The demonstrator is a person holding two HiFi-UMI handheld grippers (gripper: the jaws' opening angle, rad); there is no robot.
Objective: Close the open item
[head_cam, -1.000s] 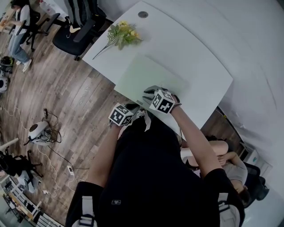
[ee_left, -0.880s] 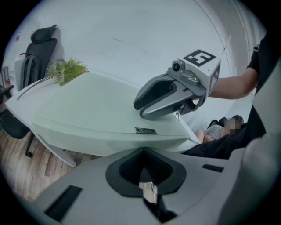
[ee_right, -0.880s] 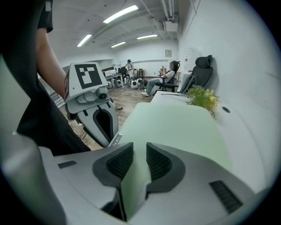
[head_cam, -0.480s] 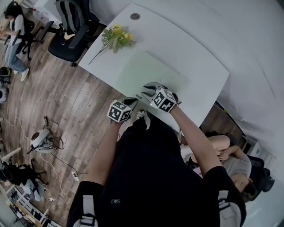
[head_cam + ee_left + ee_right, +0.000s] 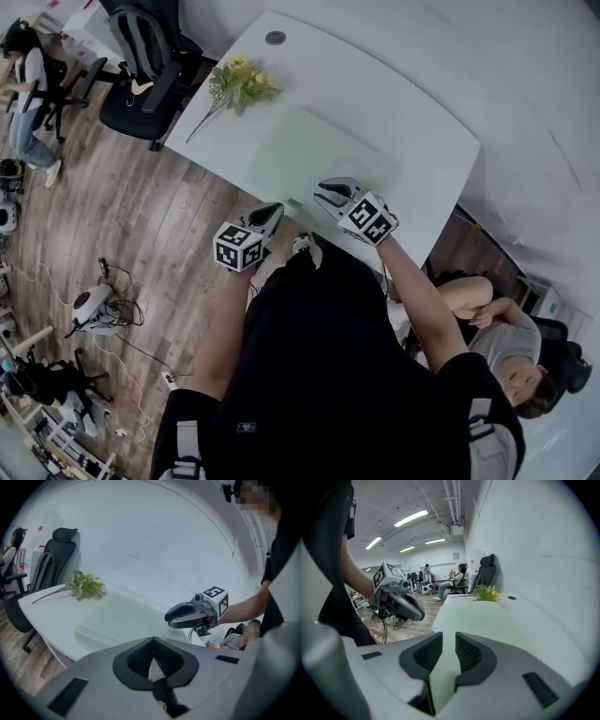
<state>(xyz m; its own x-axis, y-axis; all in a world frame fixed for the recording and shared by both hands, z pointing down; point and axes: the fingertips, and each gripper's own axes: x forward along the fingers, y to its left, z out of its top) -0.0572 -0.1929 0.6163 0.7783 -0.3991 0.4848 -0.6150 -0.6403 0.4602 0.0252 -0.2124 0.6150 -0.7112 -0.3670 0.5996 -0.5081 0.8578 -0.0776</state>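
A flat pale green item [image 5: 314,150] lies closed on the white table [image 5: 412,122], its near edge toward me. Both grippers hover at the table's near edge, short of that item. My left gripper [image 5: 271,214] hangs over the table's rim with its jaws shut on nothing; in its own view the pads [image 5: 153,641] meet. My right gripper [image 5: 323,192] is just right of it, beside the item's near corner. Its jaws [image 5: 449,641] stand a narrow gap apart and are closing, with nothing between them. Each gripper shows in the other's view: the right gripper [image 5: 169,617], the left gripper [image 5: 419,616].
A bunch of yellow flowers [image 5: 239,82] lies at the table's far left, past the green item. A round cable grommet [image 5: 275,37] sits at the far end. A black office chair [image 5: 141,66] stands off the far left corner. A person sits low at my right [image 5: 506,347]. Cables and gear lie on the wooden floor [image 5: 94,305].
The two grippers have drawn apart: the right one shifted right, the left one down and left, off the table's edge. The green item has not moved.
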